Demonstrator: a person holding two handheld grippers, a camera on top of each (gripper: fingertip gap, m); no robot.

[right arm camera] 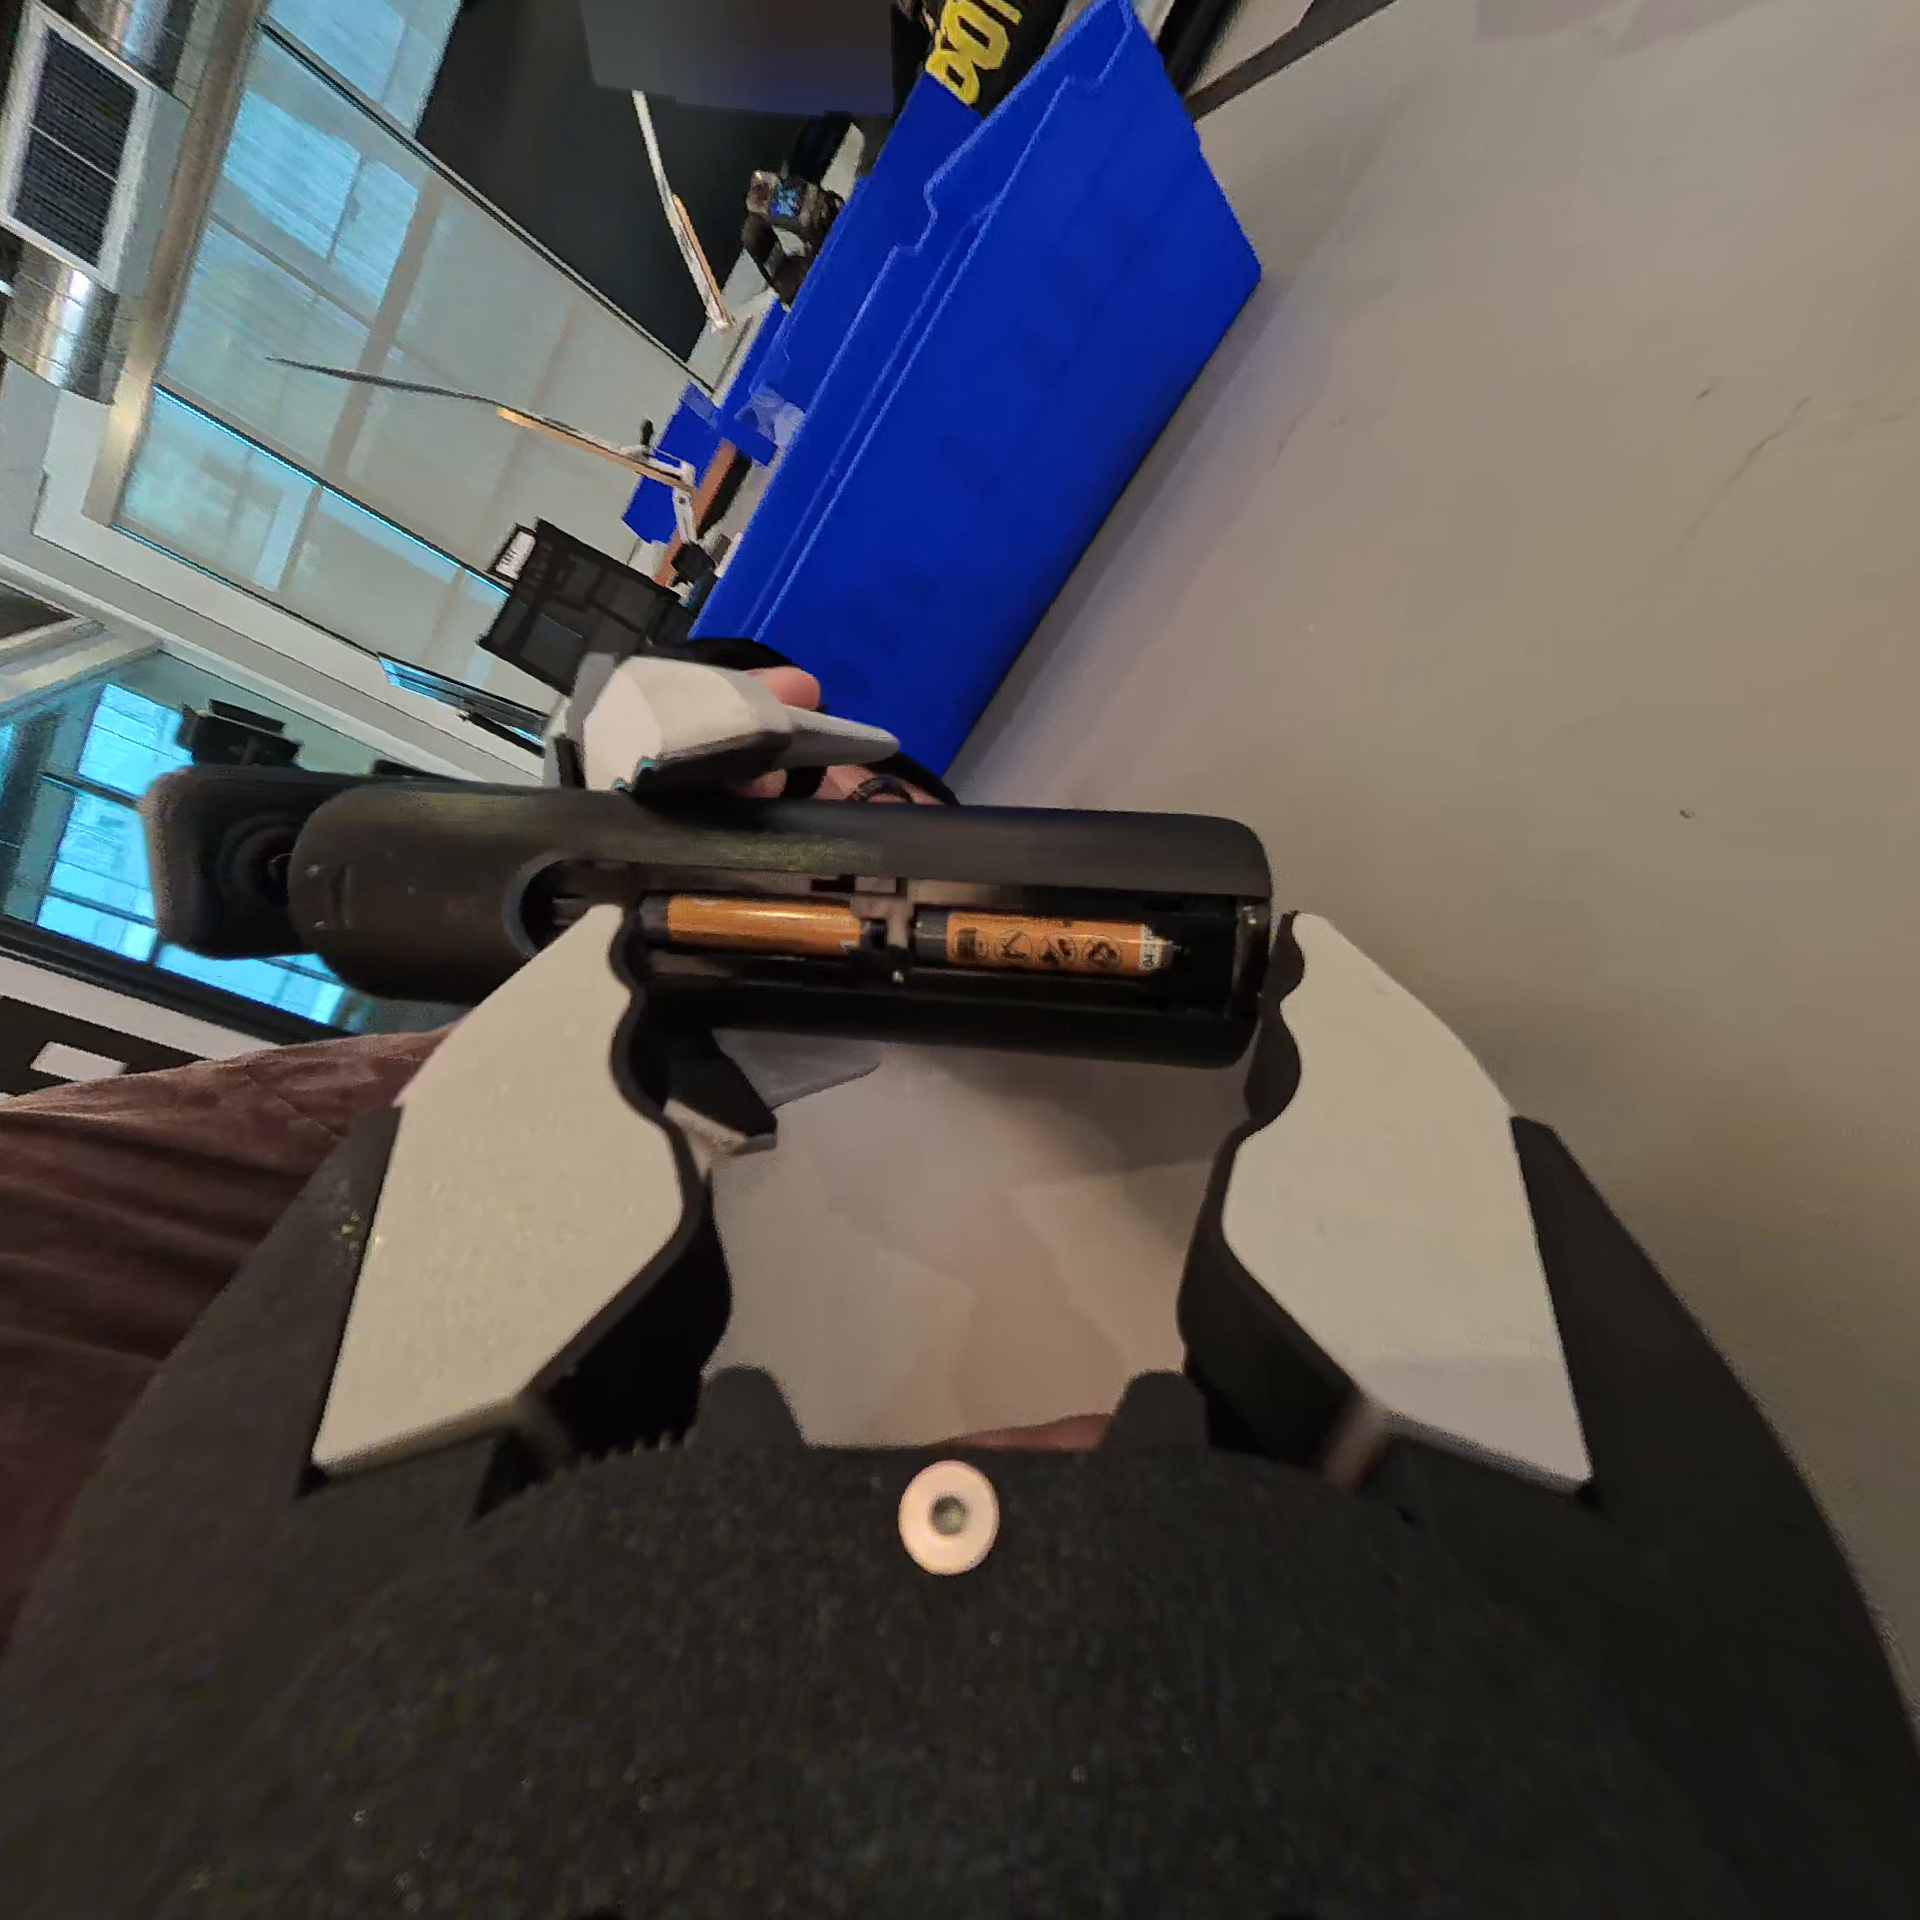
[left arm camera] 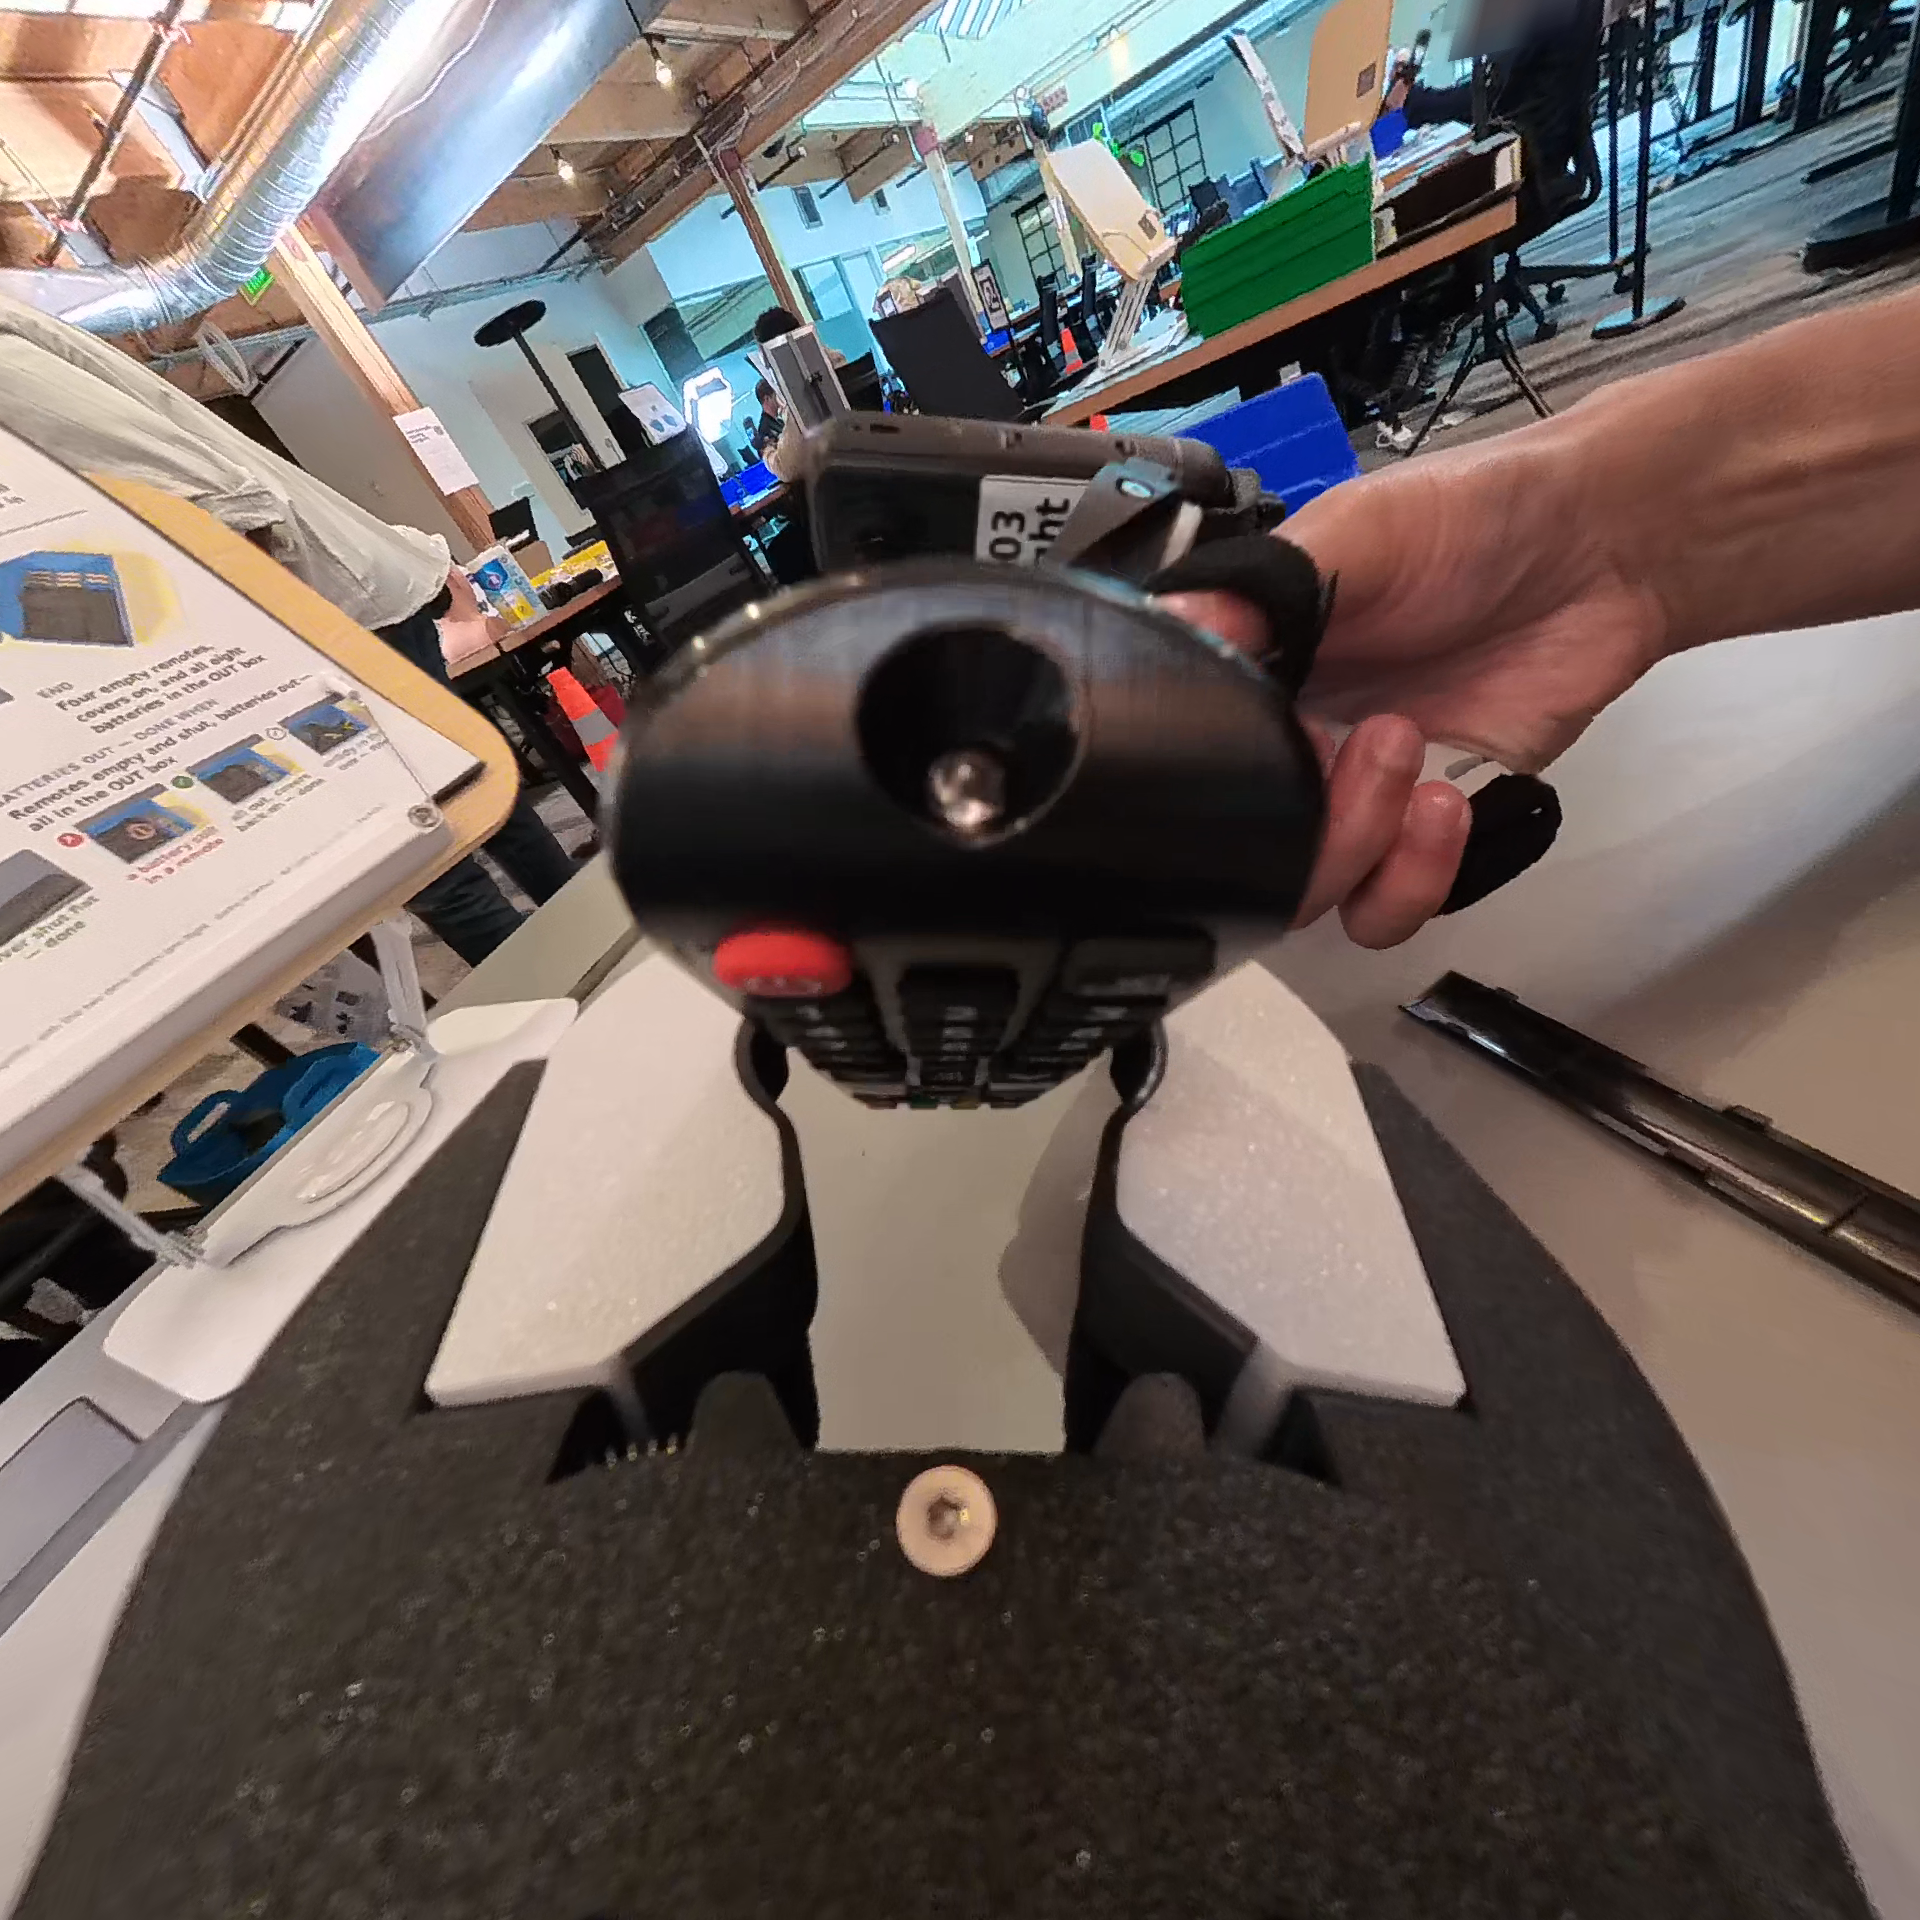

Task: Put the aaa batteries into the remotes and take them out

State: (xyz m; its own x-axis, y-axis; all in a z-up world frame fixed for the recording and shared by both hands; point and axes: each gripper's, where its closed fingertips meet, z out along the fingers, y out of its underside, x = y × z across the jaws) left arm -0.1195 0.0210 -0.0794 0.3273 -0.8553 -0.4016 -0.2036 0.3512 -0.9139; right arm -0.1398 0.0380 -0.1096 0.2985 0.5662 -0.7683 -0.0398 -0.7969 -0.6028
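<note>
We clamp the remote (left arm camera: 956,1039) in the left jaws above the desk (left arm camera: 1662,1039), bay turned to the right gripper (right arm camera: 951,997), whose jaws gape wide around the two batteries (right arm camera: 914,940) seated inside

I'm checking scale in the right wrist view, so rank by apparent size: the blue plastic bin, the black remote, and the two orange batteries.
1. Blue plastic bin, though farther away.
2. Black remote.
3. Two orange batteries: alike, no ranking.
</note>
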